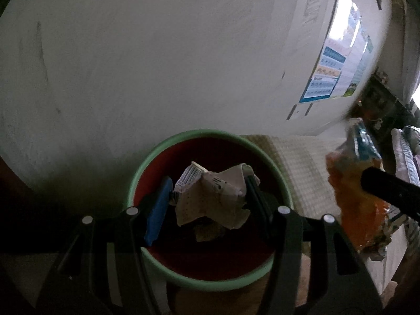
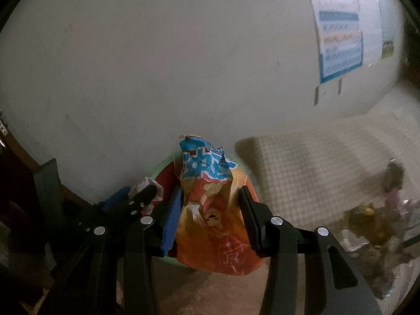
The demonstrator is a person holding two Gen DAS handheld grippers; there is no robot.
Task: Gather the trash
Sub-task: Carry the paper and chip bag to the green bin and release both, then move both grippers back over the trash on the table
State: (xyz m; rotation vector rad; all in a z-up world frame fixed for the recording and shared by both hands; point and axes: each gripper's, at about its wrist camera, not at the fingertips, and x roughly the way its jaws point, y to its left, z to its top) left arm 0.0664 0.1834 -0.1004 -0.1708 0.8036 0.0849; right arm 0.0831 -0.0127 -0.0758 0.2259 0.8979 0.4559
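Observation:
My left gripper [image 1: 207, 193] is shut on crumpled white paper [image 1: 212, 197] and holds it over the mouth of a round bin with a green rim [image 1: 147, 162] and a red inside. My right gripper [image 2: 210, 210] is shut on an orange and blue snack bag [image 2: 210, 210] and holds it just right of the bin [image 2: 164, 169]. The bag also shows in the left wrist view [image 1: 354, 183] at the right, blurred. The left gripper with its paper [image 2: 147, 186] shows at the left of the right wrist view.
The bin stands against a white wall [image 1: 131, 52]. A checked mat [image 2: 315, 170] covers the floor to the right. A poster [image 1: 333, 65] hangs on a white door. A pile of more trash [image 2: 372, 223] lies at the far right.

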